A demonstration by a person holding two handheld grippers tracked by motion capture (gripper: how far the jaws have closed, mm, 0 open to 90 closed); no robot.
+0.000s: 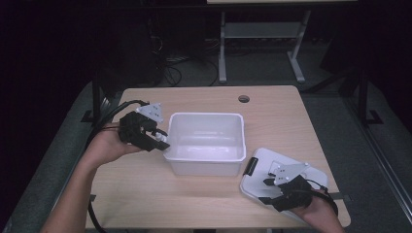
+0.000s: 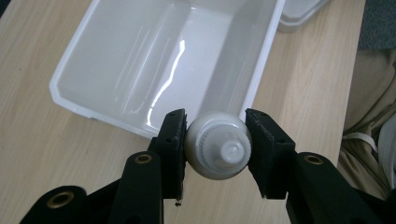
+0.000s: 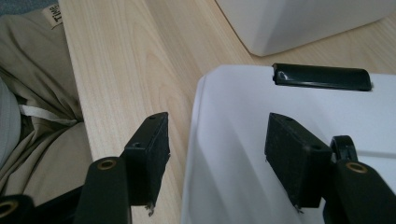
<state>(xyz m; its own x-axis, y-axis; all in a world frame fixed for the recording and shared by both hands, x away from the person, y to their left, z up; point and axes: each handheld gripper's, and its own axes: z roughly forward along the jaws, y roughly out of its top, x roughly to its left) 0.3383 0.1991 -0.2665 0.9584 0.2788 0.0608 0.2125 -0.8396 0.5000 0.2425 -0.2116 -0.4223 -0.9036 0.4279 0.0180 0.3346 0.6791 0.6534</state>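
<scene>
Dark room, wood table (image 1: 145, 194) centre frame. Left gripper (image 2: 215, 142) clamped on white bottle (image 2: 217, 145), cap end toward camera, long axis along jaws. Bottle at left rim of white bin (image 1: 206, 156), bin interior up-frame from it in left gripper view; likely drop-in next. Right gripper (image 3: 217, 149) jaws apart, straddling edge of white lid (image 3: 261, 116), lower right in high view. Left hand nearer bin.
</scene>
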